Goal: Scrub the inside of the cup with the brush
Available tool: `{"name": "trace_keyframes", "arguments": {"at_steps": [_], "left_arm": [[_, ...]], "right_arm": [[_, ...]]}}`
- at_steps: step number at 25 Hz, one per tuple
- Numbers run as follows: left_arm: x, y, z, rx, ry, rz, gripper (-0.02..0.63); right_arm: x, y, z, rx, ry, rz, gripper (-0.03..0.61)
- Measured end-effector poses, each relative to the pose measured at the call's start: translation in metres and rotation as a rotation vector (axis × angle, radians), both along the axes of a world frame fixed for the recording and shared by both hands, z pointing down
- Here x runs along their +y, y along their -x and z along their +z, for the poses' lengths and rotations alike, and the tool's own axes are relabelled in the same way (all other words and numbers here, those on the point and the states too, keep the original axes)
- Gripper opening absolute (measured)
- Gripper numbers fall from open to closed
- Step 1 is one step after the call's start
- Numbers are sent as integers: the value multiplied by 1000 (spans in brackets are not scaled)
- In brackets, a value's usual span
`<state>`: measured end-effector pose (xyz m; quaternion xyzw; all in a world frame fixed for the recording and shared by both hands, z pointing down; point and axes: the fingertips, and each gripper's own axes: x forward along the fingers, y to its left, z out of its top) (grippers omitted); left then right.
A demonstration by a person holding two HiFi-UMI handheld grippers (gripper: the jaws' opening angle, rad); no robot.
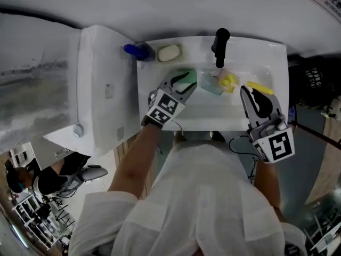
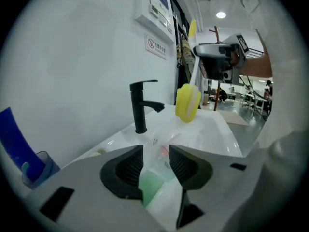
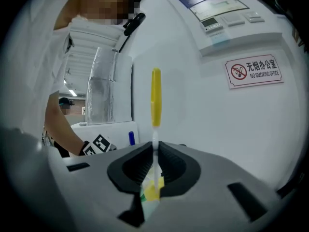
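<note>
Our white shirt (image 1: 213,196) fills the foreground of the head view, with both forearms reaching over a white rectangular sink basin (image 1: 160,116). We hold the left gripper (image 2: 157,154) angled down into the basin with its jaws apart. The translucent plastic cup with a green base (image 1: 210,84) lies on its side in the basin. Its green end sits in the gap between the jaws, and we see no pad pressing on it. Our right gripper (image 3: 155,151) is clamped on the thin pale stem of the yellow sponge brush (image 1: 229,81). The brush's foam head hangs just beside the cup's far end, in front of the black tap (image 1: 220,44); we cannot tell whether head and cup touch. A pale bar of soap (image 1: 169,53) sits on the basin's back ledge.
</note>
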<state>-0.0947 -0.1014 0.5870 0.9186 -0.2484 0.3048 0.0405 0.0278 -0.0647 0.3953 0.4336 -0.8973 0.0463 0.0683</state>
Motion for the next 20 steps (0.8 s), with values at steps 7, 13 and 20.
{"name": "trace_keyframes", "arguments": {"at_steps": [7, 13, 20], "left_arm": [[0, -8, 52, -193, 56, 218, 200], [2, -13, 97, -414, 70, 374, 286], [3, -10, 135, -595, 101, 465, 316]], "right_arm": [[2, 3, 18, -12, 49, 53, 35], [0, -8, 28, -44, 73, 94, 35], [1, -24, 35, -67, 96, 127, 35]]}}
